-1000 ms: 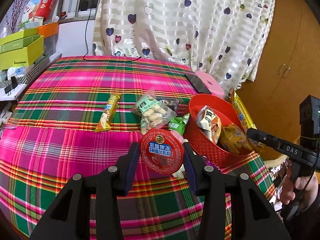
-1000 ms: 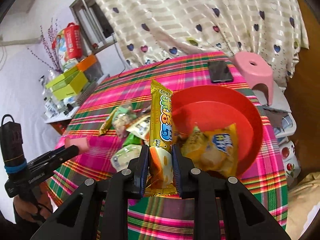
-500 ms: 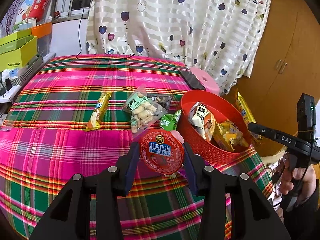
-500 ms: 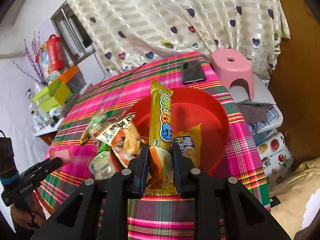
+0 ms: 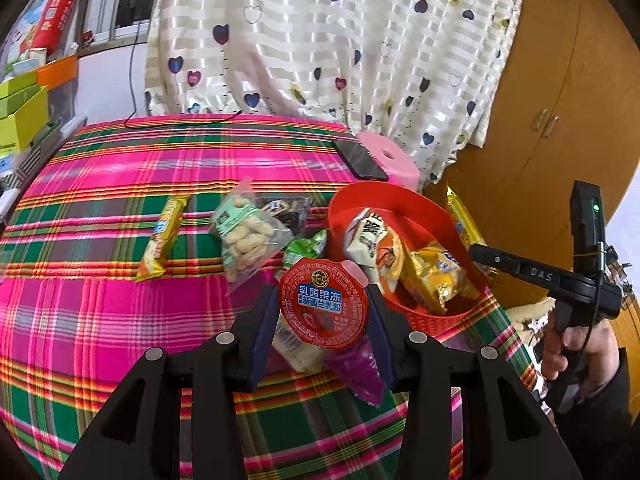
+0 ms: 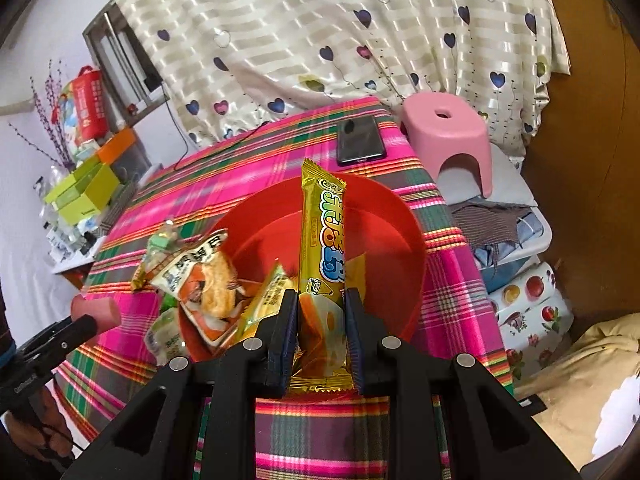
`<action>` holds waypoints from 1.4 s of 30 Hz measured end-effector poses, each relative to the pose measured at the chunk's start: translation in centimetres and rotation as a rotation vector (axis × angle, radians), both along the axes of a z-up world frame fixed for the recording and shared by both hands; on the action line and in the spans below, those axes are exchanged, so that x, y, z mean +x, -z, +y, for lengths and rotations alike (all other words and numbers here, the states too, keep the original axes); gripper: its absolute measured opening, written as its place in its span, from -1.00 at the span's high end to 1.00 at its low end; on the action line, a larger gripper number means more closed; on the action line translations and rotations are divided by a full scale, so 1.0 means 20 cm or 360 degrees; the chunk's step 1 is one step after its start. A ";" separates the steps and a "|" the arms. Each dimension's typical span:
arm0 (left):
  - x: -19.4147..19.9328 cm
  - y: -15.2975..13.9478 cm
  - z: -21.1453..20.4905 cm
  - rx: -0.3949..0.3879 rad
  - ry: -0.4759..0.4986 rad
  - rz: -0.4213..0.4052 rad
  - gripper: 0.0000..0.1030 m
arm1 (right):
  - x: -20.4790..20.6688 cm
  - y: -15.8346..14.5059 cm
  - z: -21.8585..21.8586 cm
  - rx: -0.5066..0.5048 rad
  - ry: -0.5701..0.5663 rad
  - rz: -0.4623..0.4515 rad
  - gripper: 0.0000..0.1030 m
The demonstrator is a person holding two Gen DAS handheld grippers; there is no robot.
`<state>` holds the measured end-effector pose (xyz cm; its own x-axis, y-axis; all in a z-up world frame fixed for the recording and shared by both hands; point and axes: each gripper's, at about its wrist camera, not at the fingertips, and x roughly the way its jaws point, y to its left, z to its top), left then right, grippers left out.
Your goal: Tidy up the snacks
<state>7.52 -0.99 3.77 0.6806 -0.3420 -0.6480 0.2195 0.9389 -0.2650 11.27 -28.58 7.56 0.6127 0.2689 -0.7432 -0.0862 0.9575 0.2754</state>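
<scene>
1. The left tongs point(image 5: 323, 307) are closed on a round jelly cup point(image 5: 323, 304). The pads bear on opposite sides of its rim, with the red printed lid facing the camera. Gripping across the rim probably keeps the soft cup from being crushed.
2. The jelly cup hangs above the table point(image 5: 100, 312), just beside the near wall of the red basket point(image 5: 436, 316). It has not yet been brought over the basket opening.
3. The right tongs point(image 6: 321, 328) are closed on a long yellow snack bar point(image 6: 322, 248). They hold its lower end, and the rest stands nearly upright beyond the fingertips.
4. The free end of the snack bar points out over the basket interior point(image 6: 400, 248). Judged from this, a release would drop it inside.
5. The basket already contains a white-and-orange packet point(image 6: 204, 276) and a yellow packet point(image 5: 434, 280). Its right half remains free for further items.
6. Items not yet sorted lie on the table left of the basket: a peanut bag point(image 5: 244, 236), a second yellow bar point(image 5: 162, 238) and a green packet point(image 5: 304, 249).
7. A white packet point(image 5: 298, 340) and a purple wrapper point(image 5: 358, 364) lie on the table directly beneath the left tongs.
8. A phone point(image 6: 360, 140) lies at the far table edge, well apart from the snacks.
</scene>
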 end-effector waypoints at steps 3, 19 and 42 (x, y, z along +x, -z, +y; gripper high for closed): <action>0.03 0.00 -0.04 -0.0010 0.0034 0.0000 0.14 | 0.03 0.01 -0.02 -0.0017 0.0004 0.0008 0.60; 0.15 -0.01 -0.24 -0.0042 0.0244 0.0007 0.14 | 0.21 0.08 -0.02 -0.0195 -0.0053 0.0058 0.60; 0.30 0.07 -0.47 -0.0001 0.0416 0.0147 0.13 | 0.09 0.04 -0.12 0.0015 -0.0042 0.0069 0.44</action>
<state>13.60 -10.32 2.41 0.5072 -0.4984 -0.7031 0.4291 0.8535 -0.2954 12.98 -30.97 6.78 0.5724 0.2918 -0.7663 -0.0991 0.9523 0.2886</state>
